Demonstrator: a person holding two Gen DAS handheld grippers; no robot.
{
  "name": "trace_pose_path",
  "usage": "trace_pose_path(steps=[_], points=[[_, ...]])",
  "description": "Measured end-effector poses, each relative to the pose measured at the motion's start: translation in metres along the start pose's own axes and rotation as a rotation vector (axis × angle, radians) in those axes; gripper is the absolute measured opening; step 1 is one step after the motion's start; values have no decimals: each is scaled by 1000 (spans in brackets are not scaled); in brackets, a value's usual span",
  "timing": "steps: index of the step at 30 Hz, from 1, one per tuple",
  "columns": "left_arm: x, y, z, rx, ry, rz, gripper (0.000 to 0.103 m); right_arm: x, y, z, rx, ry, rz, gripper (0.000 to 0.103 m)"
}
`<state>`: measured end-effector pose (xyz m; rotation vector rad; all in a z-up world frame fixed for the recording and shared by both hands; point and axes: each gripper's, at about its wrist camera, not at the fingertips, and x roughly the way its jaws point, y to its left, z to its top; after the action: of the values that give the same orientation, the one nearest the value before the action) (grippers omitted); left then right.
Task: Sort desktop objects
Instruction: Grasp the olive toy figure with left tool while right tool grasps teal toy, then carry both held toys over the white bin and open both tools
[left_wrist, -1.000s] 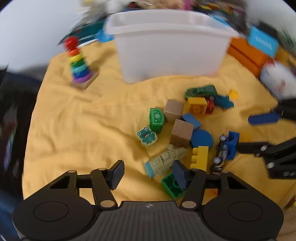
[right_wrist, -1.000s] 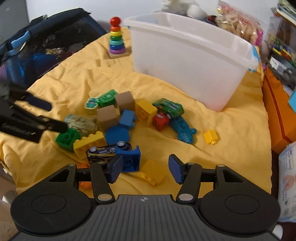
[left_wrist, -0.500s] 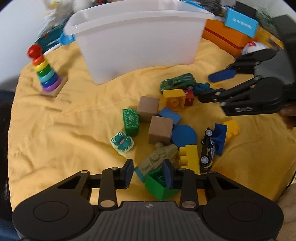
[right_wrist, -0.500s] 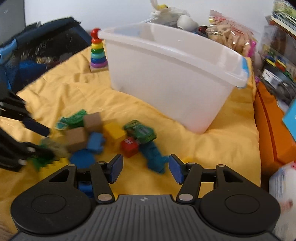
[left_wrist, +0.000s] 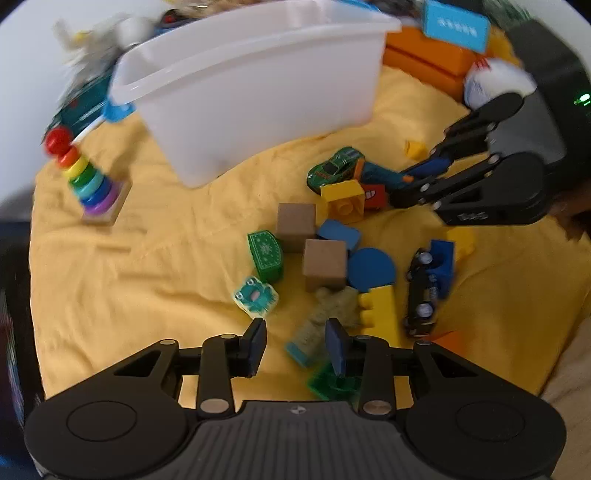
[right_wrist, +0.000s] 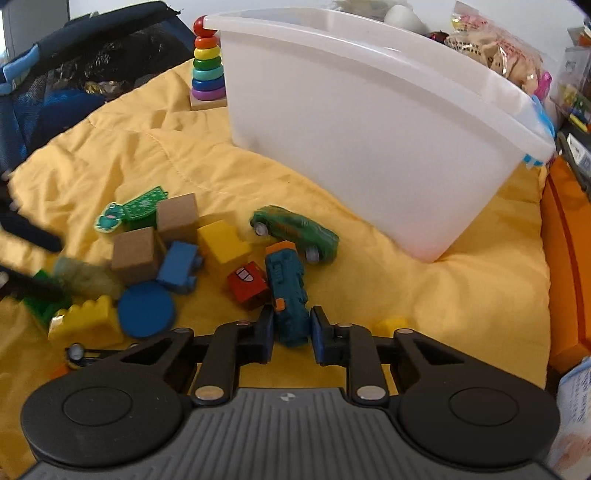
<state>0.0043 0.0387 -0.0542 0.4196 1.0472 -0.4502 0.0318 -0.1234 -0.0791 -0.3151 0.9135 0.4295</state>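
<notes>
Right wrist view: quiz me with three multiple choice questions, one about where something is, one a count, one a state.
1. Where is the green toy car? A on the yellow cloth beside the white bin; B inside the bin; C on the floor.
2. How many plain brown cubes? A four; B two; C none.
3. The ring stacker is: A toppled; B stripped bare; C upright, rings stacked.
Answers: A, cloth shows under it; B, only two show; C, it stands with rings on.
</notes>
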Motion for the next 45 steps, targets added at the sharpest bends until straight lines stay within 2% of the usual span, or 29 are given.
trace_pose_path(steps=[6,9,10,11,12,15,17,21,22,24,25,26,30,33,38,42,45], points=[[16,-13,11,184,68,-124,39,-10,-1,-4,35,-1,0,23],[28,-21,10,245,111,-105,38,-17,-2,-7,55,-7,0,22],[28,-19,11,241,95,-119,37,-17,-2,-8,62,-6,2,22],[29,-17,12,222,98,-127,36,-17,-3,-9,71,-3,4,22],[29,-14,12,189,93,-131,27,-17,-3,-11,78,0,4,22],[22,-11,9,101,49,-63,27,-18,-3,-13,86,0,-4,22],[11,-9,3,7,11,-62,27,-21,-2,-13,85,-10,-15,23],[-4,0,-11,-190,-50,-42,27,-22,-3,-13,92,-24,-25,37],[-7,2,-14,-240,-67,-32,27,-20,-2,-13,89,-19,-24,38],[-13,9,-18,-320,-100,-27,27,-14,-2,-13,87,-1,-17,37],[-17,11,-19,-342,-114,-20,27,-12,0,-14,83,16,-11,25],[-22,14,-18,-361,-125,-11,27,-12,1,-14,80,20,-8,22],[-42,28,-2,-397,-188,39,27,-24,2,-7,63,-22,-12,21],[-60,38,21,-368,-253,89,27,-42,1,6,34,-79,-22,22],[-82,63,65,-359,-340,126,27,-77,-4,41,-17,-209,-46,21],[-94,72,102,-345,-423,197,27,-94,-20,73,2,-297,-52,22],[-88,83,131,-374,-447,196,27,-94,-36,101,35,-338,-89,22]])
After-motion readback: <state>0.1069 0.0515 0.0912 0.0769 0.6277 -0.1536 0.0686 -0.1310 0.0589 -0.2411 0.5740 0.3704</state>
